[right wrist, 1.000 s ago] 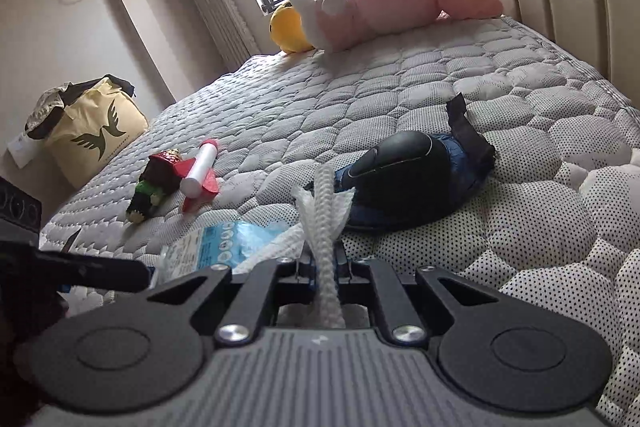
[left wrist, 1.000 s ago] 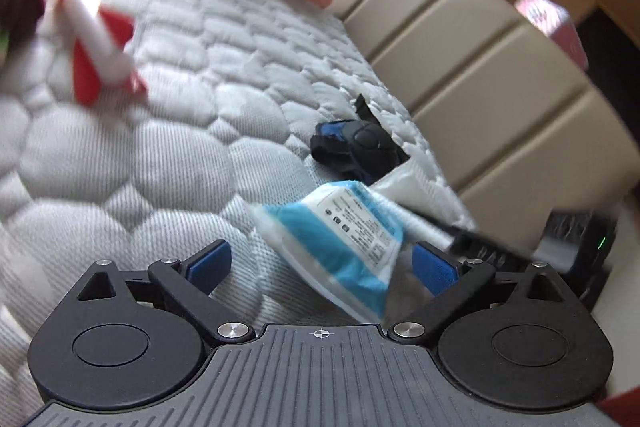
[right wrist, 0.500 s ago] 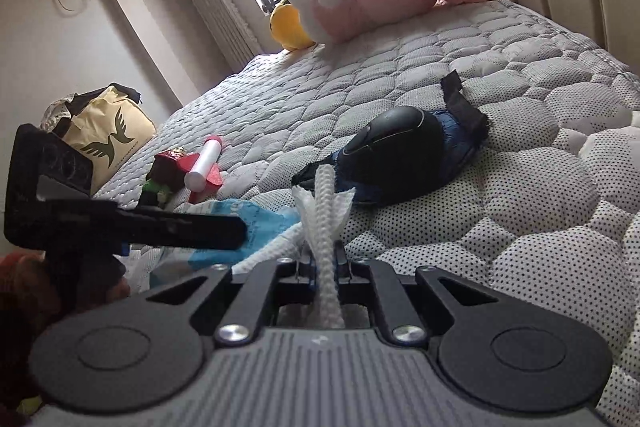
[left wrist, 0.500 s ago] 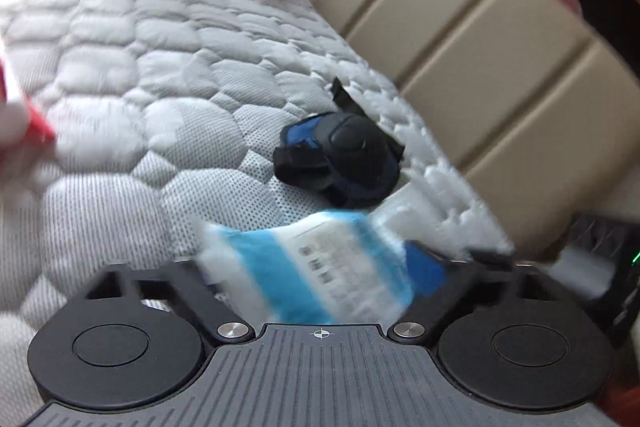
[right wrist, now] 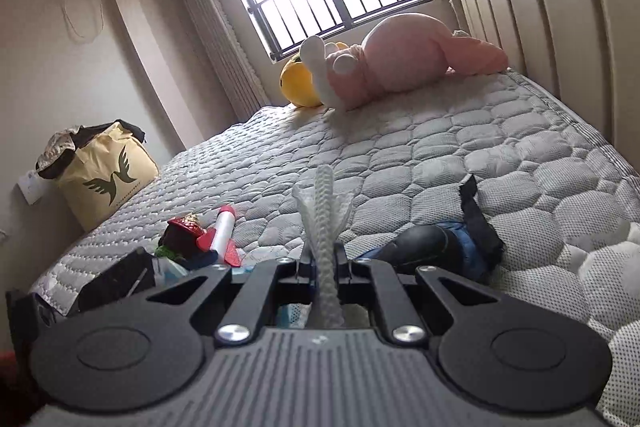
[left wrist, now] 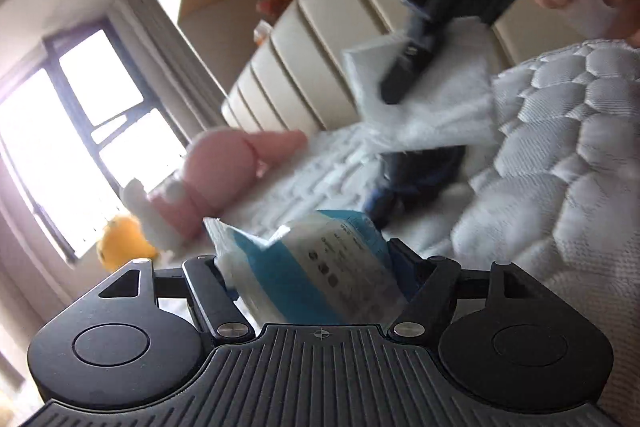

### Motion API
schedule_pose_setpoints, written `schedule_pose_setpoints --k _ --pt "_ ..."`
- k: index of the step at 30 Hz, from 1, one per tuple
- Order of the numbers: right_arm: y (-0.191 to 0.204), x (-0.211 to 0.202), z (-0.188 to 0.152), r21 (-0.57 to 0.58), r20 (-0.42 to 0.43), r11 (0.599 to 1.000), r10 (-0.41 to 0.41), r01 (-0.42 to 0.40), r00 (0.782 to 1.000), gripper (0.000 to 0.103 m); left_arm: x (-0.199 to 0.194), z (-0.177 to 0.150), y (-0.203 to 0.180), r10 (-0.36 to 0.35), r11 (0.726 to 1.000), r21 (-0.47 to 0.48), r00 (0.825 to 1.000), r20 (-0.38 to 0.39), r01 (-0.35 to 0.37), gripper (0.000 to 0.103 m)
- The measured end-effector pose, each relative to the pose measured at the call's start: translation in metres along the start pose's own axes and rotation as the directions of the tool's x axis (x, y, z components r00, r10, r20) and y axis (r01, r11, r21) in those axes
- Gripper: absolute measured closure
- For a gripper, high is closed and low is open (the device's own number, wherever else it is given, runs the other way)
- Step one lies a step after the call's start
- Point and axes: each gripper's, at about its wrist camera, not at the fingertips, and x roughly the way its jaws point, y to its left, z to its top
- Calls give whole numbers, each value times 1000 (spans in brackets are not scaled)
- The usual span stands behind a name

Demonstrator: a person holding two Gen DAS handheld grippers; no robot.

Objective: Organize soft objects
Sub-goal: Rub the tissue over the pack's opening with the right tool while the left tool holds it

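Note:
My left gripper (left wrist: 308, 256) has a soft blue-and-white packet (left wrist: 320, 267) between its fingers, lifted off the mattress (right wrist: 440, 147); the jaws are closing on it and the pads press its sides. My right gripper (right wrist: 324, 260) is shut on a white woven cloth (right wrist: 324, 203) that sticks up between its fingers. In the left wrist view the right gripper (left wrist: 400, 83) is at the upper right in a person's hand, with the white cloth (left wrist: 432, 99) hanging from it. A black-and-blue padded item (right wrist: 440, 243) lies on the mattress right of the right gripper.
A pink plush (right wrist: 400, 59) and a yellow plush (right wrist: 300, 83) lie by the window at the far end. A red-and-white rocket toy (right wrist: 222, 235) and a small doll (right wrist: 180, 235) lie to the left. A tan bag (right wrist: 104, 171) stands beside the bed. A padded headboard (right wrist: 560, 27) runs along the right.
My left gripper closed on the blue-and-white packet, lifted it and rolled strongly. The right gripper rose a little, still shut on the white cloth.

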Motion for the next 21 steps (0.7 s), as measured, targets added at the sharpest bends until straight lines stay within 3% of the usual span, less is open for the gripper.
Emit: schedule_pose_setpoints --k 3,5,7,10,14,17,21 --pt "22 20 3 -42 -33 999 25 -26 999 95 -3 -1 4 -60 998 -29 998 6 60 25" --pt "38 27 6 -36 -32 992 120 -122 992 95 -2 -4 0 -82 997 -9 997 -11 82 25" --pt "51 32 8 -8 -34 967 253 -254 967 95 -1 -5 -5 -83 996 16 996 -22 84 25" --pt "67 41 -2 -8 -86 945 324 -326 942 95 1 -6 -5 -82 996 19 996 -28 82 25" --pt "63 44 -22 -40 -127 968 243 -249 962 95 4 -7 2 -92 995 -29 995 -44 90 27" --pt "42 33 -26 -2 -105 979 205 -206 973 95 8 -8 2 -117 993 -24 991 -57 116 40" --pt "18 22 -25 -10 -72 998 60 -61 996 95 9 -9 0 -110 994 -4 993 -50 110 45"
